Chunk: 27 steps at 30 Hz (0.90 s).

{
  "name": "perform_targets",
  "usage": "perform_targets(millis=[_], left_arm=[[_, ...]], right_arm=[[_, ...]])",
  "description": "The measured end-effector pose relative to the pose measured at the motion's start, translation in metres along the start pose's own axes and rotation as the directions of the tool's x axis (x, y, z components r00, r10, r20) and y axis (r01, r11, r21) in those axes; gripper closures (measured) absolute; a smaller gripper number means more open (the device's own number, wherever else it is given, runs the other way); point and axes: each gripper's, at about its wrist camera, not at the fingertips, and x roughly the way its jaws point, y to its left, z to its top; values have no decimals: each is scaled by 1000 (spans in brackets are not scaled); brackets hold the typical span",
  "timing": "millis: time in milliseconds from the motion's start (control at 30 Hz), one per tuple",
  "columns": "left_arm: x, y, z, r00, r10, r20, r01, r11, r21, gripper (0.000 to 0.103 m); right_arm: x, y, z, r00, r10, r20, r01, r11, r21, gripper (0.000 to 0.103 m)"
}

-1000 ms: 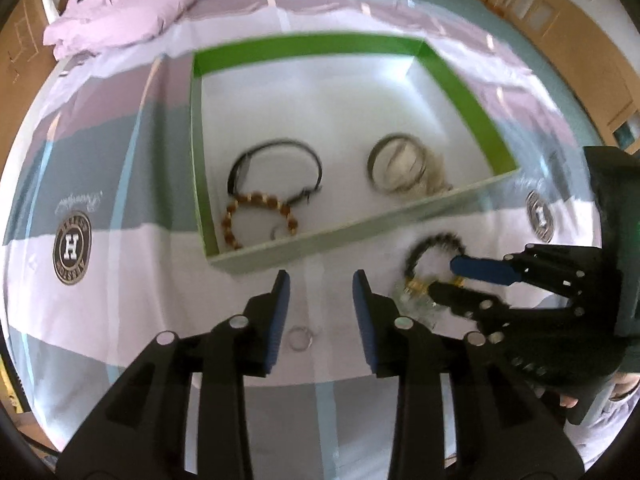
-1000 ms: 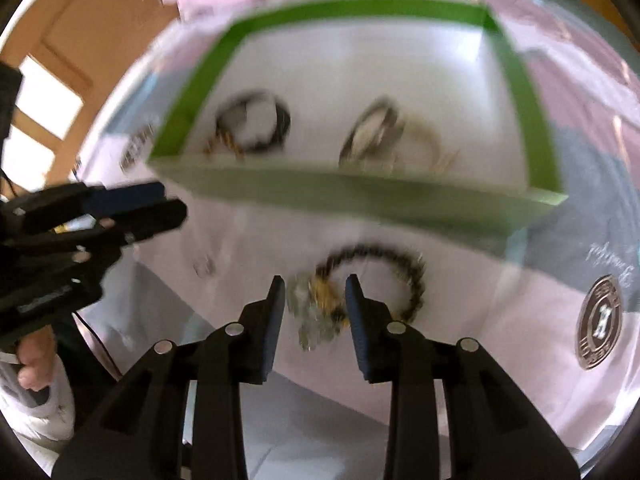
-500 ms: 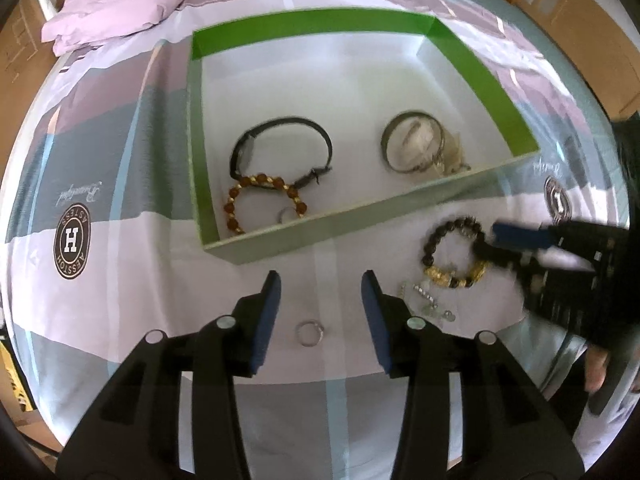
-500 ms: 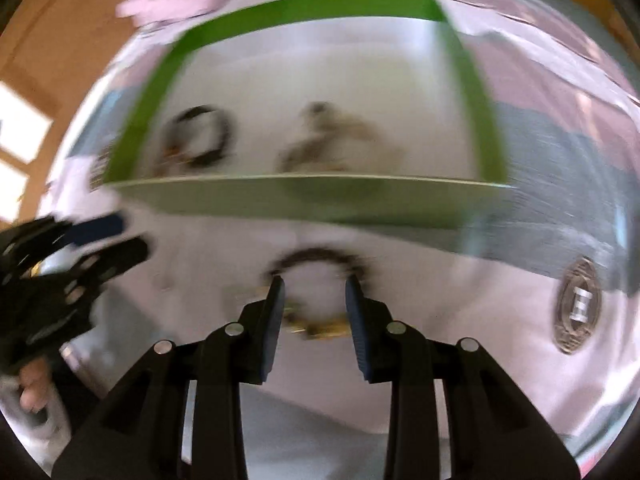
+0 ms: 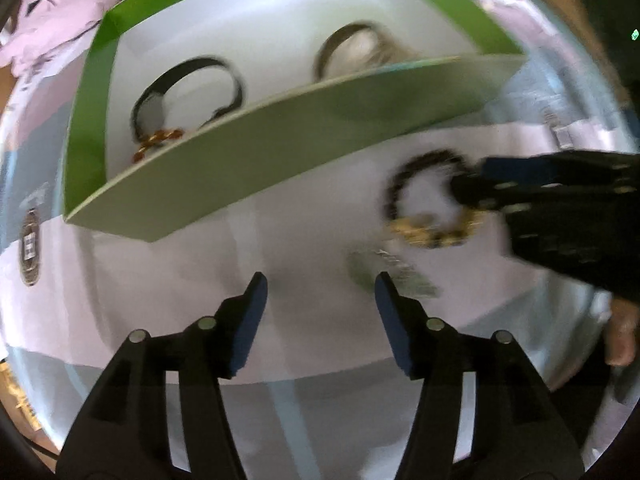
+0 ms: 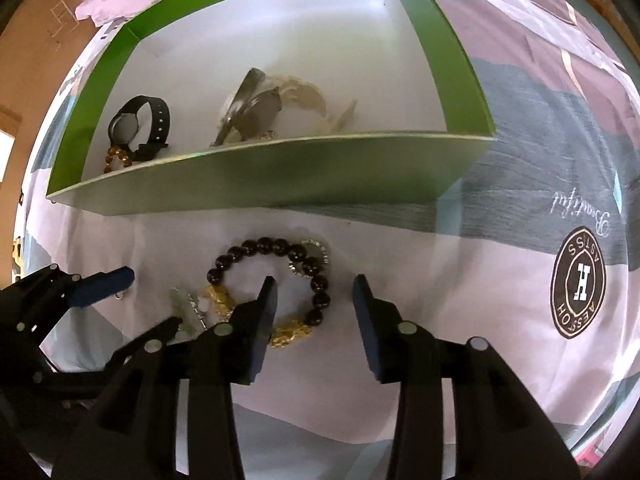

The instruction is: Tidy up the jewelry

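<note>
At the centre of the right wrist view, a bracelet (image 6: 276, 280) of glossy round black beads and knobbly gold charms lies on the smooth printed bedsheet (image 6: 520, 208), just below the green-walled box (image 6: 280, 176). The right hand-held gripper (image 6: 314, 304) straddles its right side, fingers apart. The left hand-held gripper (image 5: 318, 300) is also spread; its view is motion-blurred, and the box wall hides part of the black watch (image 6: 138, 126).

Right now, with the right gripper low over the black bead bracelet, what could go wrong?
1. The right gripper is open with one finger inside the black bead bracelet; closing may push it aside rather than pinch it.
2. A small sparkly ring touches the bracelet and could be dragged along.
3. The pale charm piece lies close beside the gold beads and might snag when the bracelet is lifted toward the green box.
</note>
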Motion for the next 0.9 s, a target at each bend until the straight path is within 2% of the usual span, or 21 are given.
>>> perform_targets(millis=[33,67,133,167,267,333,400,467,567,633,667,733,900], left_arm=[[0,5,1,1000,17,2,-17,1000,-16,43],[0,13,3,998,58,-3,-58,998,-33,48],[-2,28,5,990,138,0,-137,988,-73,50],[-4,38,7,991,137,1,-136,986,-100,50],[-10,58,8,997,73,-8,-73,984,-160,50],[-16,61,8,998,62,-7,-62,986,-156,50],[-21,60,7,998,64,-8,-64,988,-141,50],[-23,57,5,998,63,-13,-64,990,-127,46],[-21,52,5,997,69,-20,-71,991,-116,45],[-19,54,3,997,72,-28,-75,990,-116,44],[-20,58,1,997,71,-33,-75,990,-120,44],[-19,48,4,997,71,-38,-75,990,-122,44],[-19,49,3,997,70,-35,-73,990,-124,43]], right_arm=[[-1,0,0,1000,0,2,0,1000,3,63],[-2,0,0,1000,0,7,0,1000,4,63],[-4,-1,0,1000,-4,16,4,1000,6,63],[-5,-1,0,1000,-5,21,5,1000,9,63],[-8,-3,0,1000,2,27,-2,1000,13,63],[-12,-1,-1,999,35,17,-36,999,8,63],[-17,7,-4,994,111,0,-111,993,-40,63],[-23,31,-10,984,175,-20,-176,977,-122,63],[-17,56,-18,981,189,-51,-195,959,-207,63],[-7,67,-28,987,144,-75,-159,955,-252,88],[-2,72,-30,990,115,-81,-133,953,-271,96],[-4,69,-30,992,110,-60,-122,956,-268,96],[-54,38,-18,988,117,101,-98,979,-177,96]])
